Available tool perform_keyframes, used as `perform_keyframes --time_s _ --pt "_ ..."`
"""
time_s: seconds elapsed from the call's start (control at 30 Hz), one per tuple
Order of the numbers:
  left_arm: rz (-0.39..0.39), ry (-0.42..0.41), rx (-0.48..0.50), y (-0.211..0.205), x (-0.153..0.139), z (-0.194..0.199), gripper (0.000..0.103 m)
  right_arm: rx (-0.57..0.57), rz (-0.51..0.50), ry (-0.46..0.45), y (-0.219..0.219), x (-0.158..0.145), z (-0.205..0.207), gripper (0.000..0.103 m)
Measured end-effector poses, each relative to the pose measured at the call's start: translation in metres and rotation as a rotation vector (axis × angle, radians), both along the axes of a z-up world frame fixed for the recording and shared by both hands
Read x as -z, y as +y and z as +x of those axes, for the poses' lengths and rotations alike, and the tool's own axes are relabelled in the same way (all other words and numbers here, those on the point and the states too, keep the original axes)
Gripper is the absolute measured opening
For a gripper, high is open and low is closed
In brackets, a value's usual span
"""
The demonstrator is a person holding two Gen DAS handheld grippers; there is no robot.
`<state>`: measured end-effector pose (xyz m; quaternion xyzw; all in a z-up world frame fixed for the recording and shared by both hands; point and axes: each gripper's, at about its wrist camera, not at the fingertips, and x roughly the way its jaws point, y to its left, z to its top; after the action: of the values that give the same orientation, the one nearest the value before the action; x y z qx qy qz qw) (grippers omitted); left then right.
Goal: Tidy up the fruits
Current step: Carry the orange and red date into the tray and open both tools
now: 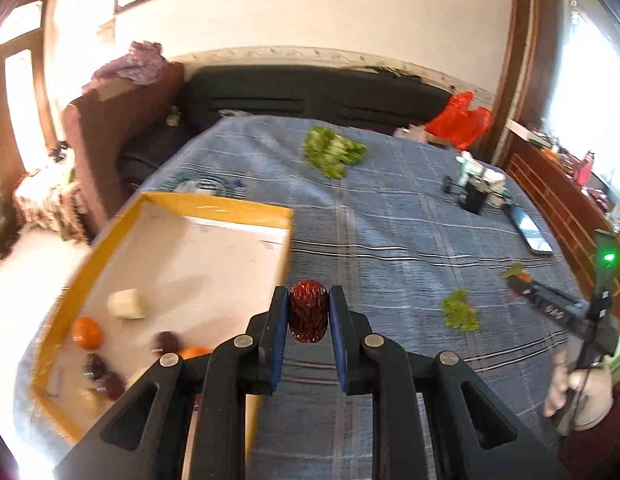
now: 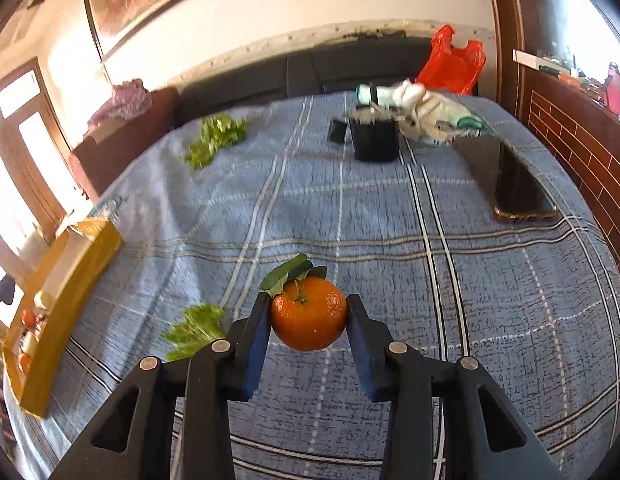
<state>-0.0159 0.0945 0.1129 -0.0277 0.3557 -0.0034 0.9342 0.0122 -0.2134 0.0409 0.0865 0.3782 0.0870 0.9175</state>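
My left tongs (image 1: 308,312) are clamped on a red date (image 1: 308,311) just beside the yellow box (image 1: 214,204), which already holds several fruits. My right tongs (image 2: 308,316) grip a leafy tangerine (image 2: 308,314) above the tabletop (image 2: 489,312), well short of the box, so I judge both drops remain.

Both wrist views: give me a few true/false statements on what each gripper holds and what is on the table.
1. The left gripper holds a red date. True.
2. The right gripper is empty. False: its fingers clamp a leafy orange.
3. The yellow box already contains fruit. True.
4. The phone lies inside the box. False: it lies on the blue cloth.
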Motion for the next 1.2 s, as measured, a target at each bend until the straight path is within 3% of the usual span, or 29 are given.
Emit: perform_keyframes --time_s 0.2,0.4,0.47,0.7,0.93,1.03,1.1,1.2 --pt "0.023 -0.006 -0.122 0.060 -0.005 -0.027 0.020 -0.043 0.001 -0.035 0.034 -0.028 -0.020 0.041" --pt "-0.018 0.030 -0.252 0.125 0.010 -0.048 0.020 -0.234 0.030 -0.080 0.119 -0.072 -0.041 0.041" --pt "-0.038 0.057 -0.277 0.142 0.023 -0.053 0.020 -0.292 0.042 -0.068 0.148 -0.075 -0.042 0.041" --pt "-0.091 0.132 -0.303 0.173 0.054 -0.053 0.020 -0.454 0.032 0.035 0.258 -0.050 -0.034 0.042" --pt "-0.108 0.178 -0.245 0.166 0.075 -0.041 0.020 -0.494 -0.006 0.139 0.331 -0.017 0.004 0.042" --pt "-0.103 0.165 -0.231 0.165 0.072 -0.040 0.031 -0.496 -0.030 0.187 0.353 0.001 0.019 0.042" --pt "-0.106 0.147 -0.234 0.167 0.067 -0.042 0.045 -0.493 -0.059 0.196 0.364 0.009 0.024 0.043" --pt "-0.091 0.111 -0.250 0.172 0.058 -0.047 0.052 -0.511 -0.090 0.164 0.372 0.007 0.023 0.044"
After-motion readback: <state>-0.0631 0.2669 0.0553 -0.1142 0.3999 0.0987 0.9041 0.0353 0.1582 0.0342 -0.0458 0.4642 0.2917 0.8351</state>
